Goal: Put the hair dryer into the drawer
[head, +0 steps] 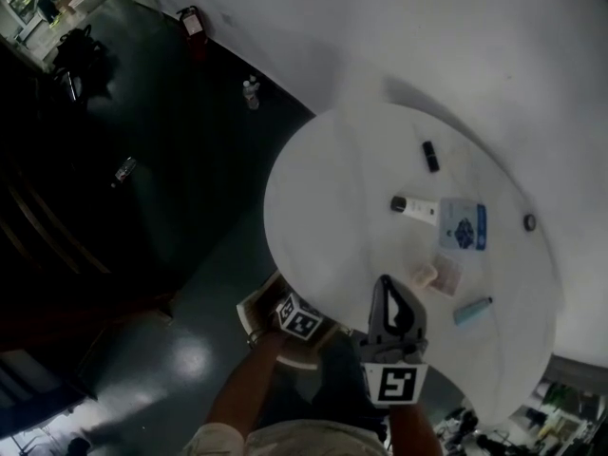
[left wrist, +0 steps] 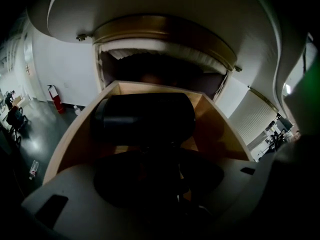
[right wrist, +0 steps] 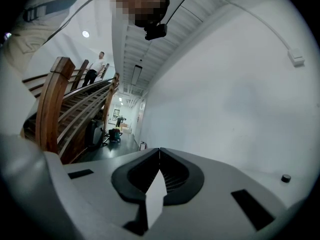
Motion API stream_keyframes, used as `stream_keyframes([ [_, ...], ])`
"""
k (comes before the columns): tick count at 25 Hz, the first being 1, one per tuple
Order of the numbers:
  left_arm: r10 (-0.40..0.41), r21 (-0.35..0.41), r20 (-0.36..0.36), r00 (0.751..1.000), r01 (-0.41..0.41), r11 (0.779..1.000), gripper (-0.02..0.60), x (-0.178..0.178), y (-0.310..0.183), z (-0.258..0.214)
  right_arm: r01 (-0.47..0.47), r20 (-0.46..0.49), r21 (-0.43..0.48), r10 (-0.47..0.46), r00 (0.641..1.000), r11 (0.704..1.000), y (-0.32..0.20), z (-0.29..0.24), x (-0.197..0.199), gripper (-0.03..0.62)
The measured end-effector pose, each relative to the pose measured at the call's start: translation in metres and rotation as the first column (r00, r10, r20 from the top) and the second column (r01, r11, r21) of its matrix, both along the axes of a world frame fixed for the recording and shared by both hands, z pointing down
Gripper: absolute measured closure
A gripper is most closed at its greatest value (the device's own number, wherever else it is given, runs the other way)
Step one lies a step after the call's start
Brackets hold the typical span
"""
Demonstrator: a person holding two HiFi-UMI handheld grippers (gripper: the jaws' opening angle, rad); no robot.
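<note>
- One round white desk (head: 323, 207) overhangs the drawer (left wrist: 75, 134), and dark floor (head: 171, 160) lies open left of the drawer.
- The wooden drawer stands pulled out.
- The black hair dryer (left wrist: 145, 119) sits between the drawer's side walls, with the left gripper (left wrist: 162, 166) jaws clamped on its handle.
- The right gripper (right wrist: 159, 156), up and right of the drawer, has its jaws pressed together, empty.
- A tube (head: 415, 207) and a blue packet (head: 464, 226) lie well beyond the drawer.

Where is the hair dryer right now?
In the left gripper view, the hair dryer is held in the jaws of the left gripper, over the open wooden drawer beneath the round white table.
</note>
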State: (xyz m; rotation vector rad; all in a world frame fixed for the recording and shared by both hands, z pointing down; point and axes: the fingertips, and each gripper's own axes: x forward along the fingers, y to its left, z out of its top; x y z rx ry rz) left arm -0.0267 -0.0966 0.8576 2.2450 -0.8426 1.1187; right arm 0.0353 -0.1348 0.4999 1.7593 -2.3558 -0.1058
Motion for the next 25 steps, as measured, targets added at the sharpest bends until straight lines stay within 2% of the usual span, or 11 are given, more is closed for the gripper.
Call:
stream_keyframes([
  [12, 0.003, -0.063, 0.012, 1.0, -0.003, 0.998, 0.328, 0.001, 0.005, 0.034, 0.007, 0.002, -0.021, -0.007, 1.0, 1.0, -0.001, 0.016, -0.006, 0.586],
  [21, 0.009, -0.032, 0.002, 1.0, -0.009, 0.999, 0.327, 0.006, -0.001, 0.035, 0.012, -0.008, -0.038, -0.012, 1.0, 0.999, 0.002, 0.024, -0.007, 0.586],
  [25, 0.042, -0.009, -0.002, 0.999, -0.043, 0.999, 0.325, 0.008, 0.0, 0.028, 0.008, -0.004, -0.027, -0.009, 1.0, 1.0, 0.002, 0.02, -0.008, 0.586],
])
